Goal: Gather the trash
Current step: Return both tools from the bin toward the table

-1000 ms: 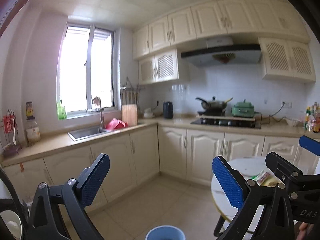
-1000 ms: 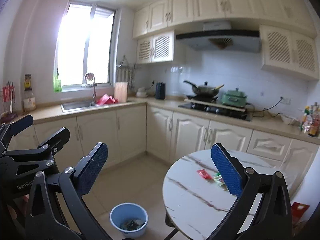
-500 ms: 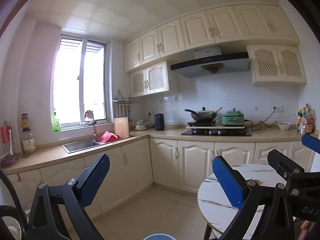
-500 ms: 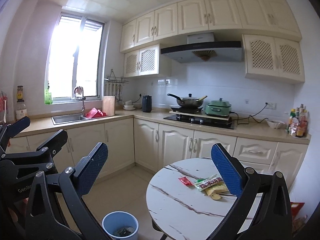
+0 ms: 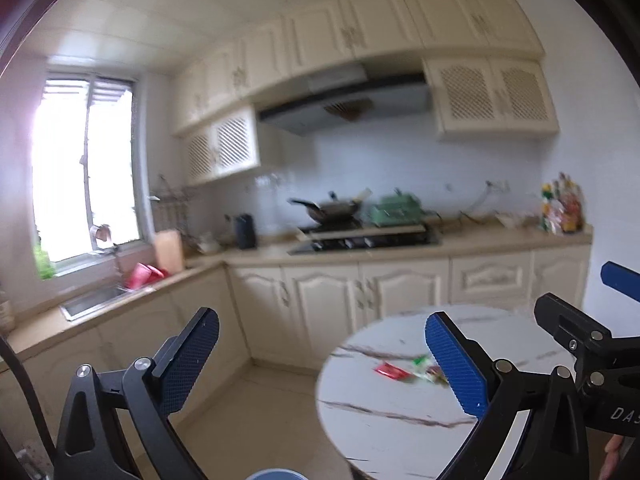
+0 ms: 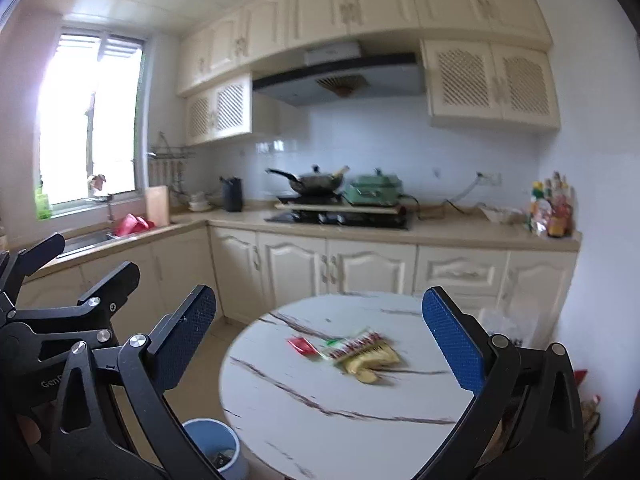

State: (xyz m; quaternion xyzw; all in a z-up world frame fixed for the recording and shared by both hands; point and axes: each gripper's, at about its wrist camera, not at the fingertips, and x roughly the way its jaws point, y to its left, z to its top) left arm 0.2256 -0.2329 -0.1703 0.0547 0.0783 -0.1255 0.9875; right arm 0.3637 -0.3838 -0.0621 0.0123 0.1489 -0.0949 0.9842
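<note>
**Approach to the litter, nothing picked up yet**

Judging by how things lie, the step in hand is the approach: both grippers are raised in front of the round marble desk (image 6: 320, 412), well short of the wrappers, and neither holds anything.

Going left to right in the right wrist view: the left gripper (image 5: 320, 356) shows at the far left edge as black linkage, its jaws spread wide and empty. Low down beside the desk's left rim stands the blue bin (image 6: 212, 446), on the floor, with some dark scraps already in it. On the desk, near the middle of its top, lies the trash — first a small red wrapper (image 6: 301, 345), then, just beside it or touching it, a longer white-and-red printed packet (image 6: 352, 346) with a green end, and under that packet's right part a crumpled yellow wrapper (image 6: 370, 362). Blur hides the print and whether the pieces overlap more than that. The right gripper (image 6: 320, 340) frames this cluster between its blue pads, jaws fully apart, nothing in them.

The next move probably calls for lowering one gripper onto the desk and closing on a single piece — the red wrapper lies most apart from the rest, so it looks easiest to take alone. Flat, thin film may slide under the pads rather than lift. The bin sits below the desk's left side, so the carry would be short.
</note>
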